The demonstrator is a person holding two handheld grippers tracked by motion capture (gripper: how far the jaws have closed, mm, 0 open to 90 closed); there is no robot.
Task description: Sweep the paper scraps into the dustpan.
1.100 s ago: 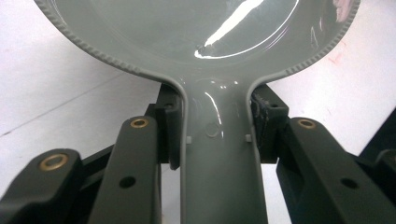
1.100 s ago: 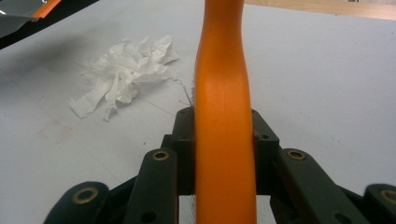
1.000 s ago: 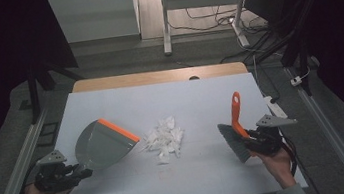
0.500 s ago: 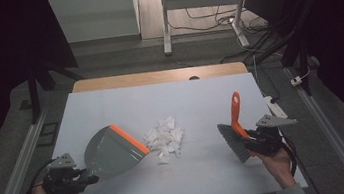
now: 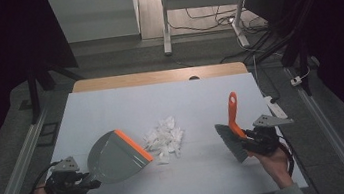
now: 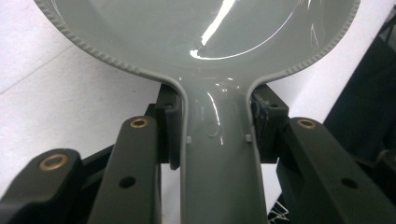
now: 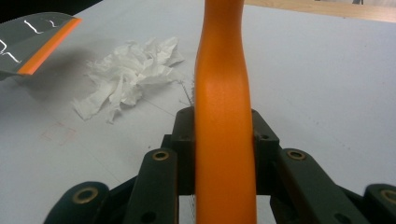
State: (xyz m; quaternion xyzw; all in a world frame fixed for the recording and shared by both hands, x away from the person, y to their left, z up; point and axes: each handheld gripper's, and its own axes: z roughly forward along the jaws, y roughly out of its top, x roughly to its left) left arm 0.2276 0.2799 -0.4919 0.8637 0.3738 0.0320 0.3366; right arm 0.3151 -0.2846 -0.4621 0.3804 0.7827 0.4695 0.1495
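We are finding the grey dustpan (image 5: 115, 156) lying on the white table (image 5: 111, 110) just left of the heap of torn white paper scraps (image 5: 165, 139), its orange lip facing that heap and sitting close to it without clearly touching. We are seeing nothing inside the pan; in the left gripper view its glossy bowl is showing bare, though the front of it is running out of the top of that picture. The left gripper (image 5: 78, 182) is sitting well left of the scraps with its jaws clamped on the dustpan's handle. The right gripper (image 5: 251, 139) is sitting well right of the scraps, jaws clamped on the orange handle of the brush (image 5: 233, 124), whose grey bristles are pointing down and toward the heap. In the right gripper view the handle is blocking the bristles, so we cannot tell whether they are touching the table.
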